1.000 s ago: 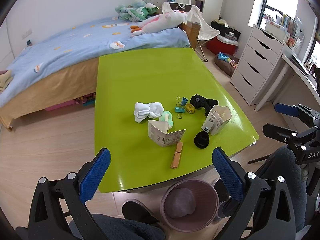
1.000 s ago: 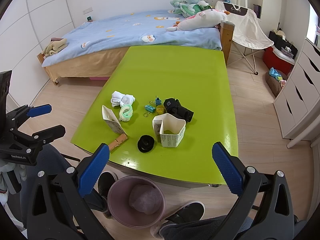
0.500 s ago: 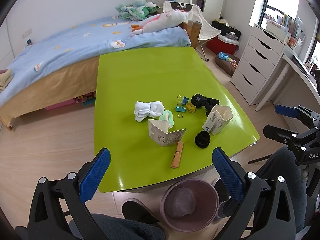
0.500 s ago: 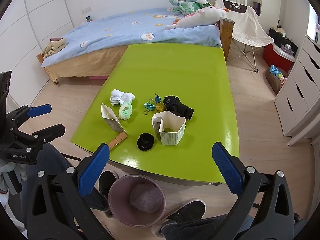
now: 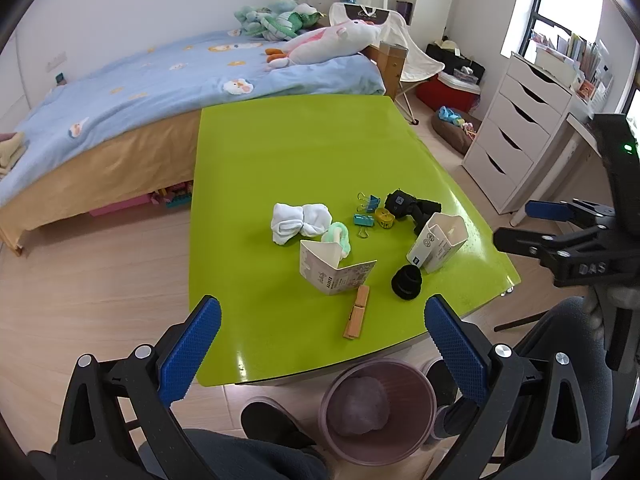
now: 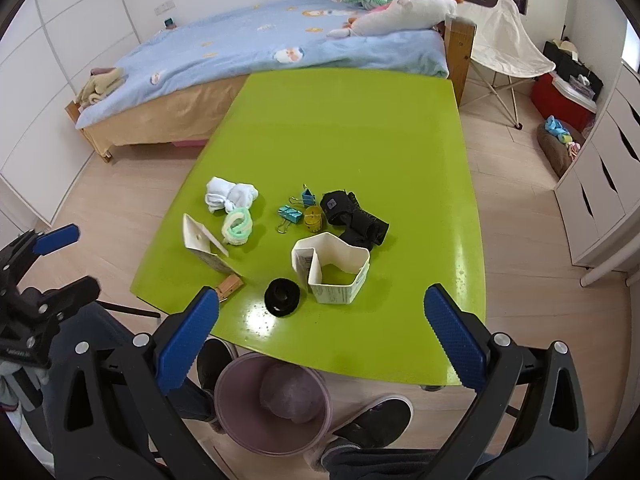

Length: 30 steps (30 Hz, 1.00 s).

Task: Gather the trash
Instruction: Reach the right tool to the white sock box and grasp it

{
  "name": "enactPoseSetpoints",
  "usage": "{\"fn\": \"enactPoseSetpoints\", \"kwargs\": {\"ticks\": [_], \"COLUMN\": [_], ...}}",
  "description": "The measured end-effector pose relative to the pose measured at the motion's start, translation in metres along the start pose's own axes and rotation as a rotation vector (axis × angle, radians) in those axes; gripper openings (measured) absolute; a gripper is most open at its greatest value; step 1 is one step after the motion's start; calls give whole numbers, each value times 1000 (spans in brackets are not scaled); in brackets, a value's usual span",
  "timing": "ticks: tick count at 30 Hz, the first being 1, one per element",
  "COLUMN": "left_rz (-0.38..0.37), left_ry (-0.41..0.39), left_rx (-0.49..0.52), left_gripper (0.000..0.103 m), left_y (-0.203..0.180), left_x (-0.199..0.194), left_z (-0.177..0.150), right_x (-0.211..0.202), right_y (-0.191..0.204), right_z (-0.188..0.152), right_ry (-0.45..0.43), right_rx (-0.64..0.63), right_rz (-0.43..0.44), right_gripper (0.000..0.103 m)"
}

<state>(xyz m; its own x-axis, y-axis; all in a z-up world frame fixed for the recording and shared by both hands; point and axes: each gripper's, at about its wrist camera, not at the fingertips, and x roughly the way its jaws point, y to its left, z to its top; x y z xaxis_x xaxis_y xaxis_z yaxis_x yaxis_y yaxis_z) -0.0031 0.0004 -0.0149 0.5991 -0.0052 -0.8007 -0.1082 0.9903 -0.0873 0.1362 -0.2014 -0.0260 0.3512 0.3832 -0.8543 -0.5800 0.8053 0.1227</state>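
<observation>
Socks [image 5: 301, 222], binder clips [image 5: 364, 220] and two cut cartons [image 6: 331, 266] lay on the green table [image 5: 300, 148]. Both the left gripper [image 5: 320, 344] and right gripper [image 6: 322, 338] were wide open, holding nothing.

Two cartons [image 5: 338, 270] [image 5: 438, 246], two blue binder clips [image 6: 290, 213] [image 6: 307, 197], one clothespin [image 5: 357, 312], one bin [image 5: 378, 408].

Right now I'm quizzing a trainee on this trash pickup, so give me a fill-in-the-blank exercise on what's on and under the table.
1. The table top is bright ____.
2. The bin stands on the ____, below the table's near edge.
3. The left gripper and the right gripper both have their fingers ____, holding nothing.
4. The wooden clothespin lies nearest the ____ carton, not the standing open carton.

Missing words: green; floor; open; flattened
</observation>
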Motion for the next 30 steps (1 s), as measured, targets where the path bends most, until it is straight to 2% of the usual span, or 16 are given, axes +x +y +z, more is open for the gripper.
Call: {"fn": "enactPoseSetpoints", "kwargs": {"ticks": [13, 21, 23, 25, 26, 28, 30], "left_rz": [-2, -1, -3, -9, -11, -15, -17], "left_ry": [17, 34, 37, 40, 41, 43, 45], "left_rx": [-28, -43, -47, -51, -52, -53, -53], "left_gripper": [98, 98, 98, 98, 98, 98, 98], "left_y": [6, 11, 12, 12, 13, 13, 13], "left_x": [3, 7, 8, 10, 10, 12, 12], "left_z": [2, 2, 2, 2, 3, 3, 4], "right_x": [95, 115, 117, 119, 119, 120, 117], "right_y": [-8, -7, -8, -9, -9, -10, -11], "right_z": [28, 30, 30, 29, 30, 31, 31], "right_ry": [255, 298, 301, 312, 315, 310, 298], "right_rx": [30, 36, 40, 36, 37, 39, 38], "right_rz": [-30, -36, -29, -36, -34, -23, -22], "right_gripper": [100, 100, 94, 78, 76, 64, 59]}}
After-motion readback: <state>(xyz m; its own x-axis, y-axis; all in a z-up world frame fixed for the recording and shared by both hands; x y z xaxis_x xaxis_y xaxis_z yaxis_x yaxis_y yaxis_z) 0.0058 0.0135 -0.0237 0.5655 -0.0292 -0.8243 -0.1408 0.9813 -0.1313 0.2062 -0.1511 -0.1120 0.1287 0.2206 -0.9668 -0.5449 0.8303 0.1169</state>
